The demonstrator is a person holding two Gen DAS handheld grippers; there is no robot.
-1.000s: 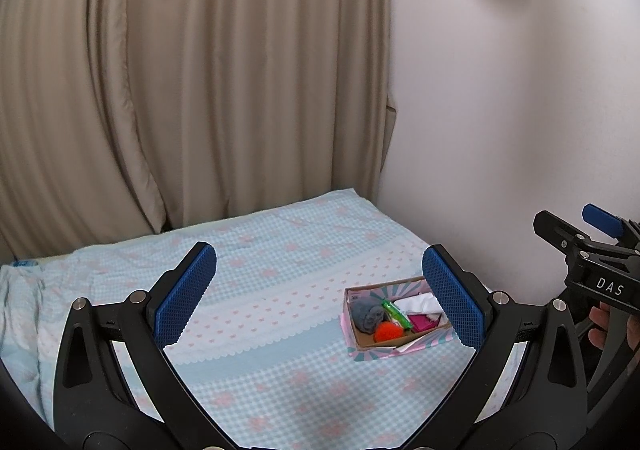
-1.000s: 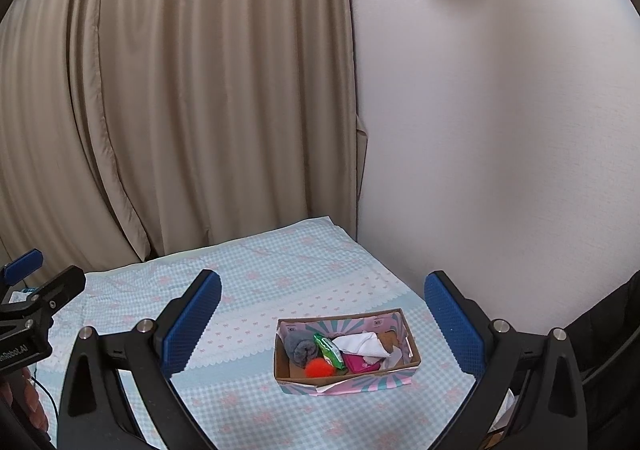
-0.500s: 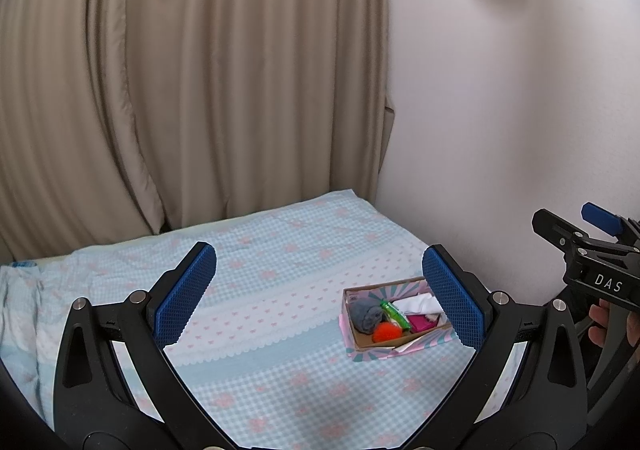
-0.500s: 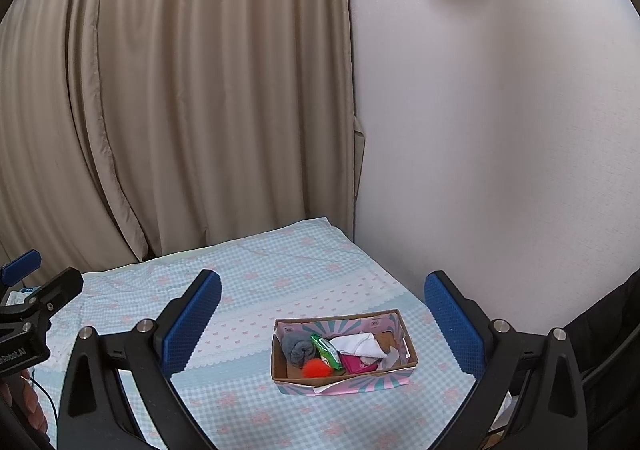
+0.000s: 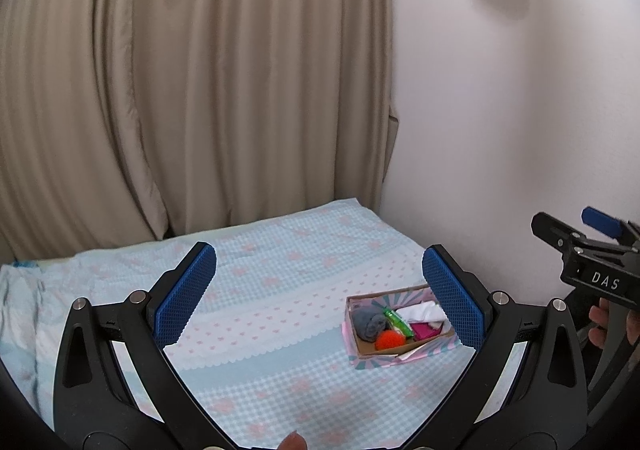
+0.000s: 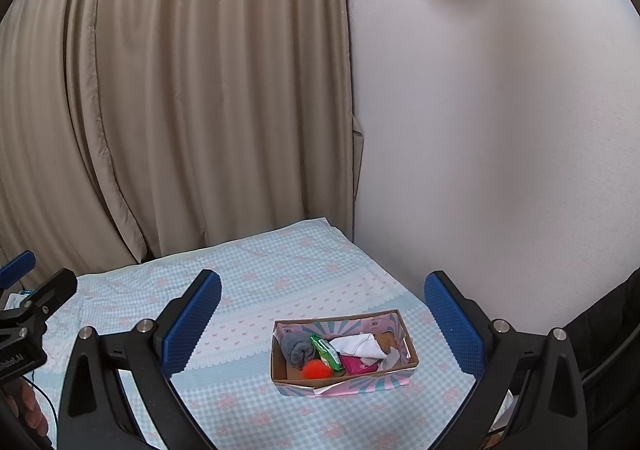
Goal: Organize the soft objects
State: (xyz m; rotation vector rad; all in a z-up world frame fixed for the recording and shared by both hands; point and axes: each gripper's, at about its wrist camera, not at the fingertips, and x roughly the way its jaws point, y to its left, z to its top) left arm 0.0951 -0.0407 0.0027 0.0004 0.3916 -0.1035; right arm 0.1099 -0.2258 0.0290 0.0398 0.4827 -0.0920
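A small cardboard box [image 6: 404,371] with a pink and teal pattern sits on the bed. It holds a rolled grey sock [image 6: 295,348], an orange pompom [image 6: 315,369], a green packet [image 6: 327,349], a white cloth [image 6: 358,343] and a pink item [image 6: 356,363]. The box also shows in the left wrist view [image 5: 370,360]. My left gripper [image 5: 319,296] is open and empty, held above the bed, left of the box. My right gripper [image 6: 322,320] is open and empty, held above and in front of the box.
The bed has a light blue checked sheet [image 6: 256,290] with pink bows. Beige curtains [image 6: 180,110] hang behind it and a white wall [image 6: 500,150] stands to the right. The right gripper's body shows at the right edge of the left wrist view [image 5: 592,266].
Both grippers have drifted slightly; the box sits a little lower in the right wrist view. Nothing was grasped or released.
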